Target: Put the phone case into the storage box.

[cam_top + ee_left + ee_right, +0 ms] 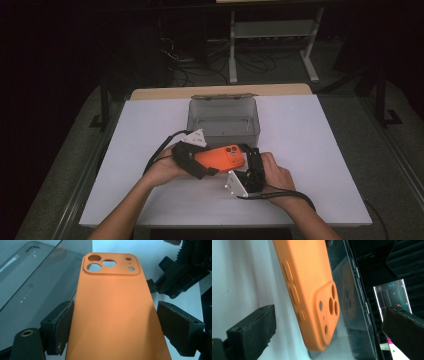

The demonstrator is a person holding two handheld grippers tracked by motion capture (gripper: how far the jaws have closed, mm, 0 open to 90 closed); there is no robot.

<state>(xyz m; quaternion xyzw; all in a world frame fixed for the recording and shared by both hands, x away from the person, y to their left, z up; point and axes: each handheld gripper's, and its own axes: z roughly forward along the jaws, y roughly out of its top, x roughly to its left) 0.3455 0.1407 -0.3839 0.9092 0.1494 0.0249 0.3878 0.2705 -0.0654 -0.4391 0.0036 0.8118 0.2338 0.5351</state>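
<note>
An orange phone case (pixel 220 157) is held just above the white table, in front of a clear plastic box (pixel 223 120). My left gripper (pixel 200 162) is shut on its lower half, one pad on each long edge (pixel 113 325). The case's back (pixel 115 307) faces the left gripper view, camera cut-outs at the far end. My right gripper (pixel 252 162) is at that camera end with its jaws wide open. In the right gripper view the case (pixel 309 285) hangs between the two jaws (pixel 327 332) and touches neither.
The clear box (pixel 37 290) stands open just behind the case, its wall close to the case's camera end (pixel 354 302). White table surface (pixel 310 150) extends to the left and right. Desk legs and cables lie on the dark floor beyond the table.
</note>
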